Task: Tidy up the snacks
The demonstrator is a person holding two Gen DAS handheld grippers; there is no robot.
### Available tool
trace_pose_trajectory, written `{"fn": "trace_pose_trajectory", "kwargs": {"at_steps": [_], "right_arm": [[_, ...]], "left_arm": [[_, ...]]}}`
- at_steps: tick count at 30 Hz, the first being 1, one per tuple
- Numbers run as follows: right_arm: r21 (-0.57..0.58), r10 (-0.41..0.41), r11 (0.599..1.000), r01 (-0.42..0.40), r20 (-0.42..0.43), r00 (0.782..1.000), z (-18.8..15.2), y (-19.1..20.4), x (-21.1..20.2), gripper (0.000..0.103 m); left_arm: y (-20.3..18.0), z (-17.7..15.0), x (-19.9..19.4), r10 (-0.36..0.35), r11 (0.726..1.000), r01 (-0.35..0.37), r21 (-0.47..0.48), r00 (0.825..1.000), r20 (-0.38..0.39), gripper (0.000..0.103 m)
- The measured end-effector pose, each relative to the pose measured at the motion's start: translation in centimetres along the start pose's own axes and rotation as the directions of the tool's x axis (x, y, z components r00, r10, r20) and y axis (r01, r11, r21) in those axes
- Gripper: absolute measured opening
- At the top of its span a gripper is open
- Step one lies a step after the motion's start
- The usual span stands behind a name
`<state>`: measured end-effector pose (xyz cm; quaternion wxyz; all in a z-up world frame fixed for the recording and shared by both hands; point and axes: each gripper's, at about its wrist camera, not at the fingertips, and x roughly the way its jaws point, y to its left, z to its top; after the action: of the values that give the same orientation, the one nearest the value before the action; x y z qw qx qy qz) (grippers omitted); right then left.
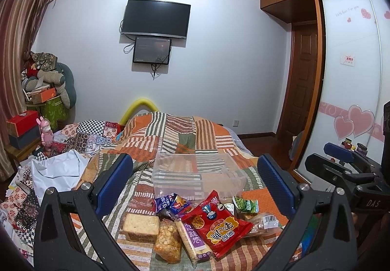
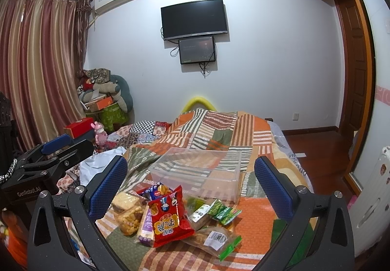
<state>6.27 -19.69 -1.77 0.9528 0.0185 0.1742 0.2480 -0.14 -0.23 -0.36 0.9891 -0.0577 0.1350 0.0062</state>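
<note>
A pile of snack packs lies on the patchwork bed: a red bag, a purple-labelled cracker pack, a puffed-snack bag, a cake block, a blue pack, green packets and a barcode-labelled clear pack. An empty clear plastic bin stands just behind the pile. My left gripper is open and empty, above the pile's near side. My right gripper is open and empty, also above the pile. Each gripper shows at the edge of the other's view.
The patchwork quilt covers the bed. Loose cloth and a white sheet lie at the left, with a pink toy and boxes. A wardrobe stands on the right with wooden floor beside the bed.
</note>
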Motion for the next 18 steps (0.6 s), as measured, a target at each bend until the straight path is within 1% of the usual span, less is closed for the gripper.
{"fn": "trace_pose_trajectory", "kwargs": {"at_steps": [13, 18], "right_arm": [[0.001, 0.002, 1.000, -0.002, -0.003, 1.000, -0.02, 0.05, 0.05, 0.103], [-0.002, 0.003, 1.000, -0.003, -0.019, 1.000, -0.09, -0.09, 0.46, 0.103]], "left_arm": [[0.10, 0.08, -0.20, 0.009, 1.000, -0.009, 0.005, 1.000, 0.002, 0.103], [0.13, -0.14, 0.34, 0.000, 1.000, 0.000, 0.015, 1.000, -0.025, 0.103]]}}
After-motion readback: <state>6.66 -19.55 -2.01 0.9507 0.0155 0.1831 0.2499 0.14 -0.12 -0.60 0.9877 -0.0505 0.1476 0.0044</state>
